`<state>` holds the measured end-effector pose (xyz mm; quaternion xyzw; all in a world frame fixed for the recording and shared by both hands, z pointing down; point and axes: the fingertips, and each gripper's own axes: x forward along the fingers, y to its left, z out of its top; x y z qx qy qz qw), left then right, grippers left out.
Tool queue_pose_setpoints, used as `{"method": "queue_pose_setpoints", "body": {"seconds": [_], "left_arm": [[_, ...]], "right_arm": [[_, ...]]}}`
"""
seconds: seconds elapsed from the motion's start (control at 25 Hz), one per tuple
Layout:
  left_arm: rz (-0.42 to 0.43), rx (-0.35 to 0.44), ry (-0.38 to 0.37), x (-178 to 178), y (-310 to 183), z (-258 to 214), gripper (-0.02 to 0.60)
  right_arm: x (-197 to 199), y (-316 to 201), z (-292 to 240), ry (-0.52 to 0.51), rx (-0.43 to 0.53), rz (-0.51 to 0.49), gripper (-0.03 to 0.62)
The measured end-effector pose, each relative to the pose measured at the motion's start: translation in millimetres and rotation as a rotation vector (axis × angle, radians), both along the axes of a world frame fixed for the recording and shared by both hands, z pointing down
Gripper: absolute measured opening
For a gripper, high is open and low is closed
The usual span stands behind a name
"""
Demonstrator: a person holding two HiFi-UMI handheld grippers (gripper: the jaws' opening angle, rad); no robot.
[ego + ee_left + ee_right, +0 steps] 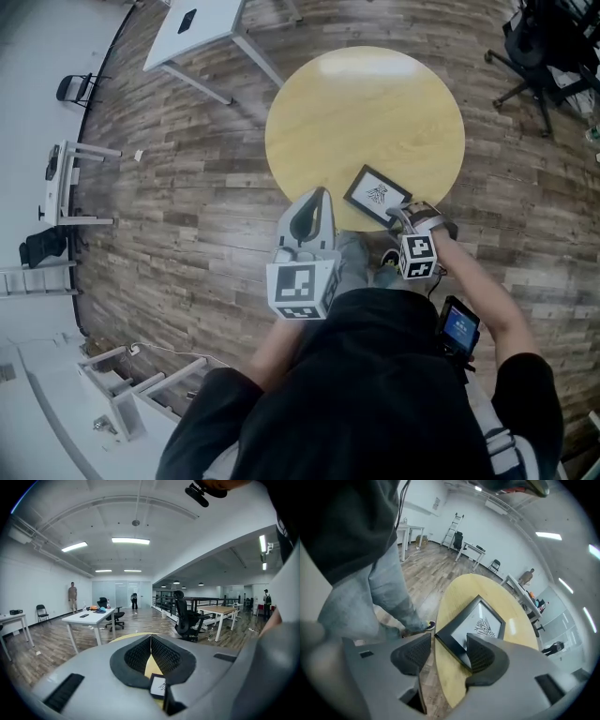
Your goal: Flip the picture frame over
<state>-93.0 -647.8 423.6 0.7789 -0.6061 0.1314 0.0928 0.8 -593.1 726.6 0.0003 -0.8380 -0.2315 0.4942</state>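
The picture frame (pixel 377 195) is black with a white sheet and a dark drawing, and it lies face up at the near right edge of the round yellow table (pixel 366 112). My right gripper (pixel 401 217) points steeply down at its near corner. In the right gripper view the frame (pixel 476 625) lies just beyond the right gripper (pixel 450 641), whose jaws stand wide apart with the frame's corner showing in the gap and no pad pressing on it. My left gripper (pixel 319 192) hovers over the table's near edge, its tips (pixel 151 637) meeting with nothing between them.
A white desk (pixel 202 23) stands far left of the table and a black office chair (pixel 539 56) far right. The person's legs and a shoe (pixel 389 255) are close under the table's near edge. Wood floor surrounds the table.
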Motion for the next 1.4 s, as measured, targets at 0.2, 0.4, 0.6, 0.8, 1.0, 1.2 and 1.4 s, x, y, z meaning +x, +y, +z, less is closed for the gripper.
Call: {"method": "queue_pose_setpoints", "body": {"seconds": [0.2,0.4,0.6,0.8,1.0,1.2,1.4], "left_arm": [[-0.022,-0.023,0.001,-17.4,7.6,7.7,0.023],[-0.016,-0.029,0.0,-20.1,9.4,10.5,0.023],[0.003,-0.042,-0.002,-18.5,11.0,14.2,0.023],[0.017,-0.034,-0.002,-17.8,8.7,14.6,0.023],[0.013,-0.034,0.001,-17.3,7.6,16.7,0.023],[0.009,-0.043,0.0,-14.6,9.1,18.5,0.023],[0.008,-0.052,-0.003,-18.0,5.8,19.9,0.023]], "right_arm": [[-8.4,-0.7,3.2,0.019,0.118,-0.045,0.226],[-8.8,6.9,-5.8,-0.022,0.068,-0.062,0.179],[-24.2,15.5,-42.1,-0.162,-0.067,-0.044,0.132],[-41.2,5.9,-100.2,-0.357,-0.221,0.022,0.098],[-48.8,-18.2,-147.0,-0.608,-0.466,0.2,0.092],[-26.6,-48.9,-159.7,-0.827,-0.727,0.452,0.091],[-0.9,-74.9,-157.3,-1.002,-0.919,0.669,0.091]]}}
